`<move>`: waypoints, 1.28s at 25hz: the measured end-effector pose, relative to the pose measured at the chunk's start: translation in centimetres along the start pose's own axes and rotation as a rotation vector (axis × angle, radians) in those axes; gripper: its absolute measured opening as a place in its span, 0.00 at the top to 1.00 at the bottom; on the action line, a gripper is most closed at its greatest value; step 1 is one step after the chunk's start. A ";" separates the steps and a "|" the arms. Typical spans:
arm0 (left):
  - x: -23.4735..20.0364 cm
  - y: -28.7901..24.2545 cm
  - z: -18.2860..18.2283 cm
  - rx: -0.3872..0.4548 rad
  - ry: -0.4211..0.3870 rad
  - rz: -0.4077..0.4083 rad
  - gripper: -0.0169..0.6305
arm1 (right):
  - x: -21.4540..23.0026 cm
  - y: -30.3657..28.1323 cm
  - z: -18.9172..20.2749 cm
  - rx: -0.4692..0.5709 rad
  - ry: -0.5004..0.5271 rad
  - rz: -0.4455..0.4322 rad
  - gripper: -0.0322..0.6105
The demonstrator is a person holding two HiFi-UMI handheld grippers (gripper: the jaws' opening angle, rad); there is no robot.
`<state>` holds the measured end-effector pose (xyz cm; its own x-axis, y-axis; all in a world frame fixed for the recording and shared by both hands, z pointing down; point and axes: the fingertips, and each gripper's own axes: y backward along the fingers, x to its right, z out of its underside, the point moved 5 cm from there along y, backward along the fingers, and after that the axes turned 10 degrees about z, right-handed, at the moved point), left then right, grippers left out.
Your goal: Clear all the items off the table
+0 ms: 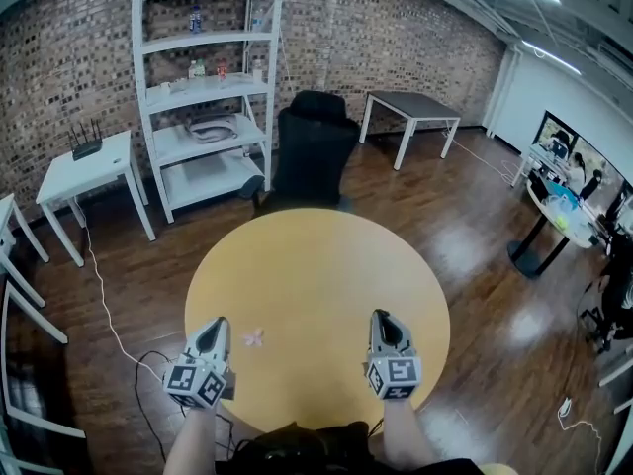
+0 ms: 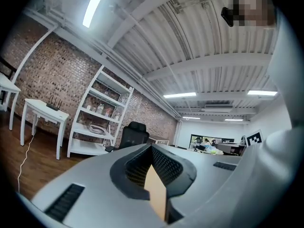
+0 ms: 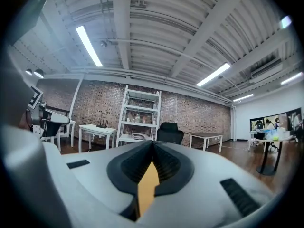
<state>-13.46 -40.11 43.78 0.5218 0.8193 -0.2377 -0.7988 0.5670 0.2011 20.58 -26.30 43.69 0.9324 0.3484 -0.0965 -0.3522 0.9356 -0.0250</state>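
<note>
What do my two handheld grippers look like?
Both are light grey wedges tapering forward: left gripper, right gripper. Each carries a cube of black-and-white square markers at the back, and black ribbed pads line the jaws. The forearms are unsleeved.

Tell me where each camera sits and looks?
Head view: on the person's head, looking down at the round table; forearms, left gripper, right gripper show.
Left gripper view: on that gripper, facing across the room past its shut jaws.
Right gripper view: the same, on the right gripper, jaws shut.
Both gripper views share the shelf and black chair.
</note>
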 end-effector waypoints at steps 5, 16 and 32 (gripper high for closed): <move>-0.3 -0.4 -0.2 0.007 0.007 0.001 0.97 | 0.3 -0.1 0.0 0.001 0.012 0.009 0.94; 2.8 -4.0 0.7 -0.017 0.025 0.210 0.97 | 3.0 5.3 -0.4 -0.009 0.038 0.167 0.94; 21.5 -10.5 8.6 -0.186 0.257 0.841 0.97 | 12.3 34.1 -0.1 -0.135 0.028 0.932 0.94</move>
<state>8.69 -27.73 44.73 -0.3231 0.9004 -0.2913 -0.9338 -0.2533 0.2526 20.04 9.87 41.53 0.2685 0.9499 -0.1599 -0.9633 0.2654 -0.0407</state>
